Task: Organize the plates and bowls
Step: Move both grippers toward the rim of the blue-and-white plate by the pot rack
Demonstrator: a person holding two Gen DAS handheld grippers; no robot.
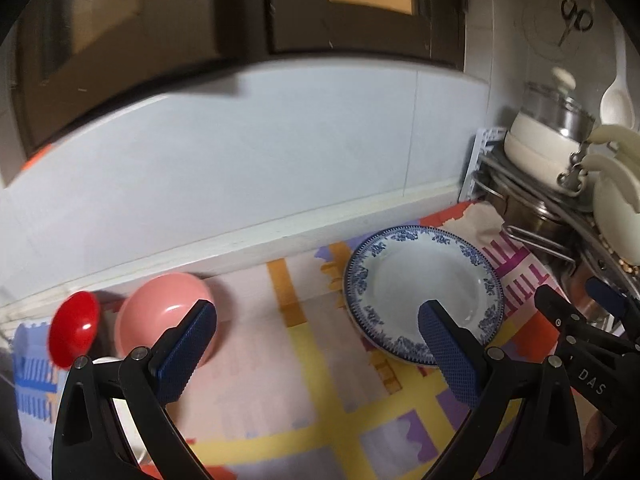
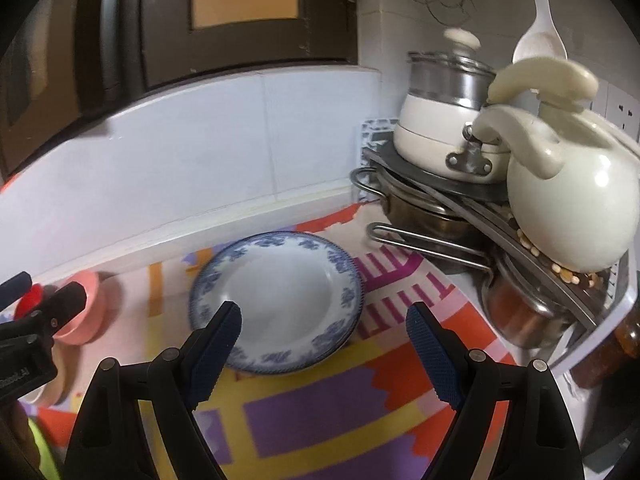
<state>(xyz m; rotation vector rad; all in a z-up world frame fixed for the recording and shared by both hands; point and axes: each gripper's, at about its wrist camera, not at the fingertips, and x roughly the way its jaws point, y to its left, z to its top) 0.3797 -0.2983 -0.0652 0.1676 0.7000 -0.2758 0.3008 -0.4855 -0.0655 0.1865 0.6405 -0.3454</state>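
A white plate with a blue flower rim [image 1: 424, 280] lies on the patterned mat by the back wall; it also shows in the right wrist view [image 2: 280, 292]. A pink bowl [image 1: 168, 316] stands at the left by the wall, with a red spoon [image 1: 74, 328] beside it; the bowl shows in the right wrist view [image 2: 86, 312] too. My left gripper [image 1: 316, 344] is open and empty over the mat between bowl and plate. My right gripper [image 2: 324, 340] is open and empty just in front of the plate's right side.
A dish rack [image 2: 500, 216] at the right holds a white pot with a steel lid [image 2: 444, 120], a white kettle [image 2: 568, 196] and steel pots [image 2: 520, 304]. The mat [image 1: 304, 392] covers the counter. A low white ledge [image 1: 280, 240] runs along the wall.
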